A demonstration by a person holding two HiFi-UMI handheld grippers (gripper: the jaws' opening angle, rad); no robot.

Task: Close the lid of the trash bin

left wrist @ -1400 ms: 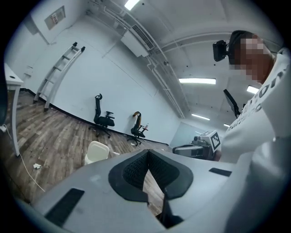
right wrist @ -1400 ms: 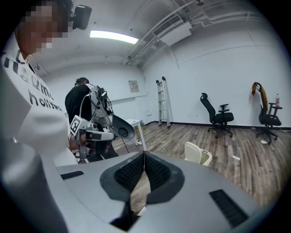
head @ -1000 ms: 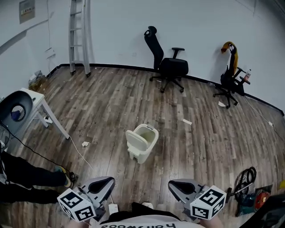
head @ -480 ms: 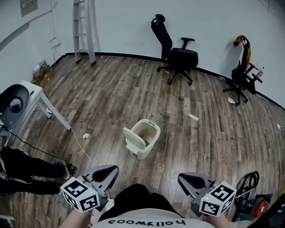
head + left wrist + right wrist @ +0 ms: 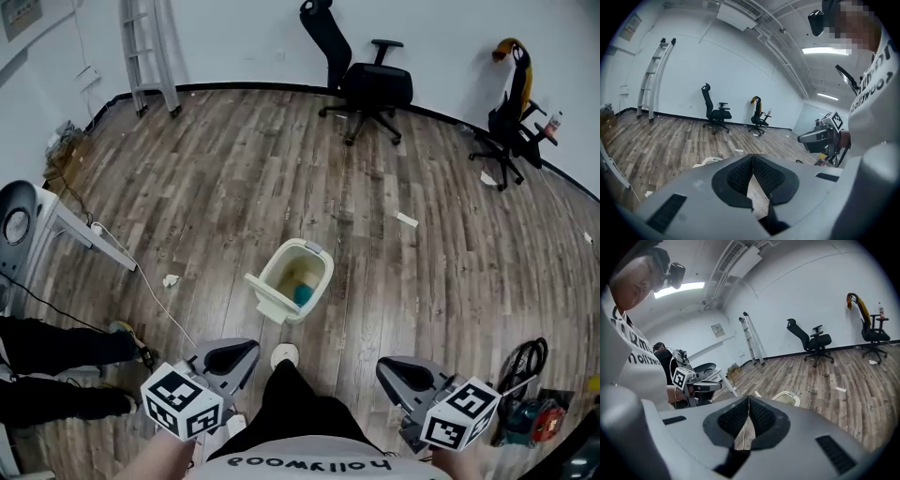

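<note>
A small cream trash bin (image 5: 300,272) stands on the wood floor just ahead of me, with its lid (image 5: 265,298) flipped open and hanging off the near-left side. Something teal (image 5: 304,294) lies inside. My left gripper (image 5: 239,353) hovers low at the left, short of the bin, shut with nothing between its jaws. My right gripper (image 5: 389,371) hovers at the right, also shut and empty. The bin's rim (image 5: 707,161) peeks over the jaws in the left gripper view, and the bin (image 5: 787,398) shows again in the right gripper view.
Two black office chairs (image 5: 370,84) (image 5: 511,131) stand by the far wall, and a ladder (image 5: 145,52) leans at the back left. A white table (image 5: 70,230) with a cable (image 5: 159,305) is at the left. Paper scraps (image 5: 406,219) dot the floor; tools (image 5: 525,412) lie bottom right.
I have stepped toward the bin, which now sits closer and more directly below me. Both grippers keep their places in the view and stay shut.
</note>
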